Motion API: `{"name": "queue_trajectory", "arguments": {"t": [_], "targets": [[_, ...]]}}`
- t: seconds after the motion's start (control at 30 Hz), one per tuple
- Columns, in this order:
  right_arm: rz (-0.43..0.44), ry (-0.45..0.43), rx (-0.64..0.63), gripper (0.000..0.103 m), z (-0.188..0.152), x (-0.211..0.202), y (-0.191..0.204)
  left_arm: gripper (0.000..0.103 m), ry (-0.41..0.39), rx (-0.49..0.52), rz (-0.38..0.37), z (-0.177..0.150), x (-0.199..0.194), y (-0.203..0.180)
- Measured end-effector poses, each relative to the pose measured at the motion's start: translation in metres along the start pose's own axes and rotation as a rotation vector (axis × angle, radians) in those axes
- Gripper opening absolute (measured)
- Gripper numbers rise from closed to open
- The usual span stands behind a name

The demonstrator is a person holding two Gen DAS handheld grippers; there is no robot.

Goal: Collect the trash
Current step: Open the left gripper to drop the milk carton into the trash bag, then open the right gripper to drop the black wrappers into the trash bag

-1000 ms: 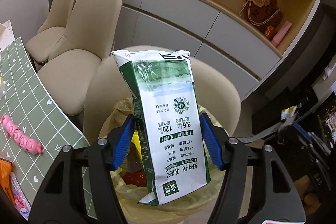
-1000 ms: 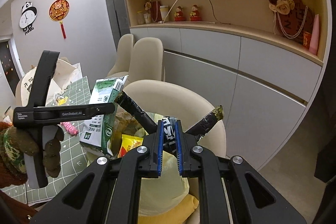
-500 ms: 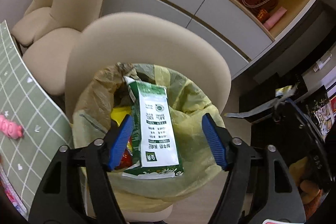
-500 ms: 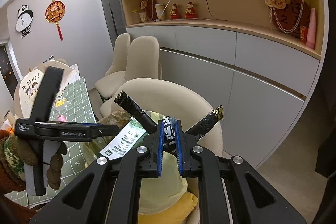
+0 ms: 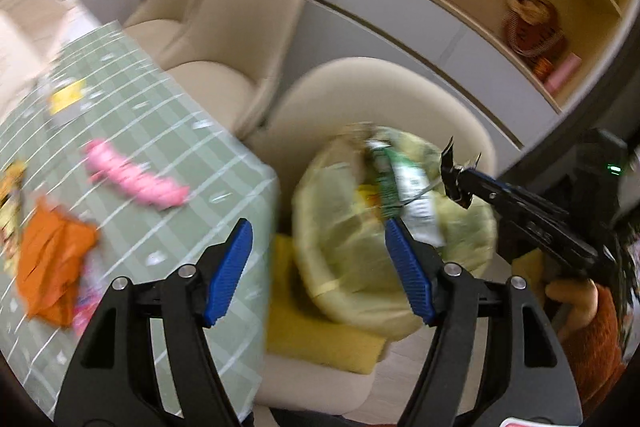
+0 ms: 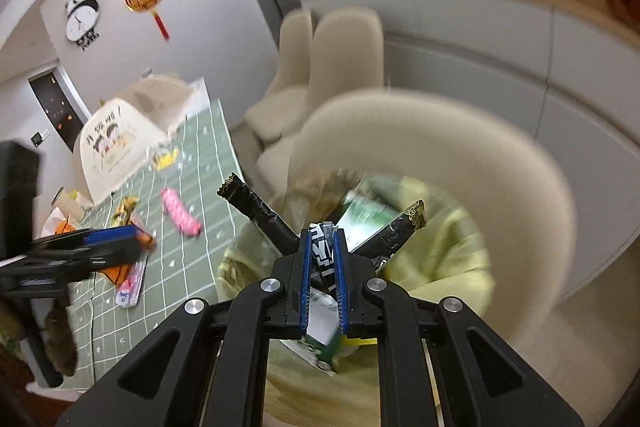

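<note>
At the green-checked bench (image 5: 160, 147), beside a cream chair (image 5: 380, 87) carrying a yellow trash bag (image 5: 340, 267). Lying inside the bag, tilted among other rubbish: a green-and-white milk carton (image 5: 404, 195).

Left hand-held gripper (image 5: 316, 267): released, jaws just opened wider, nothing between them, aimed across the bench edge and the bag's rim. Right hand-held gripper (image 6: 323, 267): clenched on a bundle of black snack wrappers (image 6: 256, 213), ends fanning out to either side, poised above the bag's mouth.

Likely step: dropping the wrappers. To do it well, bring the tips over the middle of the opening, clear of the carton. Then spread the jaws fully so the light foil falls free rather than clinging to a pad, and keep off the thin plastic rim.

Left to collect on the bench: an orange wrapper (image 5: 48, 259) and a pink packet (image 5: 136, 183).

Shown only from the left wrist: a yellow cushion (image 5: 320, 335) under the bag and a sleeve (image 5: 592, 327) behind the right tool. Shown only from the right wrist: the grip on the wrappers up close and a wall clock (image 6: 82, 17). Both views blurred.
</note>
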State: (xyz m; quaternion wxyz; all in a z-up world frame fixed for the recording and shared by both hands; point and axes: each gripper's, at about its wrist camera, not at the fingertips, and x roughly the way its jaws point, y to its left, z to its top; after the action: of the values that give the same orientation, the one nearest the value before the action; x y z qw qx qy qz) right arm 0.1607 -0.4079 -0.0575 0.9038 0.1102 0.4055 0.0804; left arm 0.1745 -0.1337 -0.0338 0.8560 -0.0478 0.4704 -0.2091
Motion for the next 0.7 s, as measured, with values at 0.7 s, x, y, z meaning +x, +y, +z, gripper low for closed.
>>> {"name": "queue_trajectory", "arguments": {"t": [0.7], "targets": [[-0.176,0.060,-0.082,0.035,-0.025,0.016,0.032,0.066,-0.057,-0.305,0.158,-0.071,-0.074,0.151]]}}
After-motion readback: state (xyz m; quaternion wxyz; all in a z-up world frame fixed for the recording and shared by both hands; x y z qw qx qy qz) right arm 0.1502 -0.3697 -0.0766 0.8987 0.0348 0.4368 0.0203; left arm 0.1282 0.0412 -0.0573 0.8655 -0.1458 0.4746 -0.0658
